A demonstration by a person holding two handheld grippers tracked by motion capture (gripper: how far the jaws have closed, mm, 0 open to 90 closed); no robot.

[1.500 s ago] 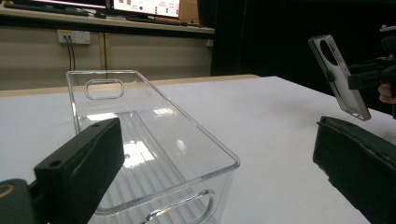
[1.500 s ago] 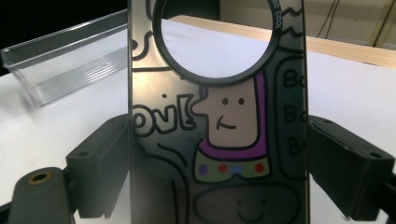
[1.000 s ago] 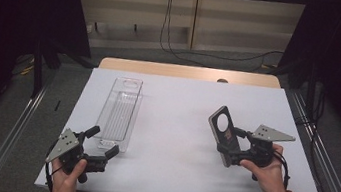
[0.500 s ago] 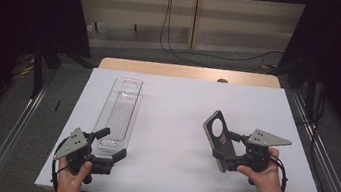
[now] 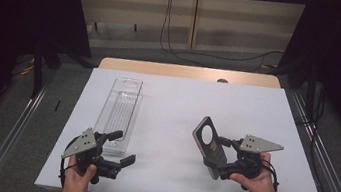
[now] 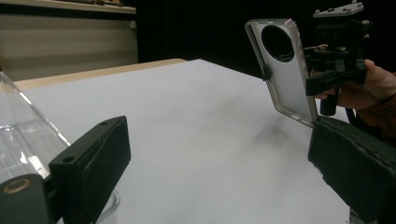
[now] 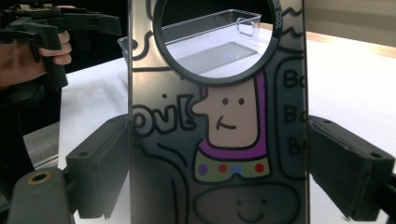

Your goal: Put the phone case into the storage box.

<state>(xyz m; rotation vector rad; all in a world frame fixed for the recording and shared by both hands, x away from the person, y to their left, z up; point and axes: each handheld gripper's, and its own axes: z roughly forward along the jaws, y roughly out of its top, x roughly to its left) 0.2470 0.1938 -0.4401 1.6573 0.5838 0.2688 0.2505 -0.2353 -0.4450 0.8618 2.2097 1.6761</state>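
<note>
Clamping my right claw (image 5: 214, 155) on a phone case (image 5: 209, 146), I am holding it upright and tilted above the white worktop (image 5: 177, 107), its lower edge just over the surface on the right side. Through the right claw's own camera the phone case (image 7: 218, 121) is standing between the two black pads, which are pressing its long edges. It is showing a large round camera cutout near the top and a cartoon print: a figure with a pale face, a purple collar, coloured dots and black outlined lettering. From my left claw's camera its other face (image 6: 286, 70) is looking plain and silvery. My left claw (image 5: 121, 147) is resting with its pads apart, gripping nothing, just beside the near end of a clear plastic tray (image 5: 119, 106) lying lengthwise on the worktop's left half.
</note>
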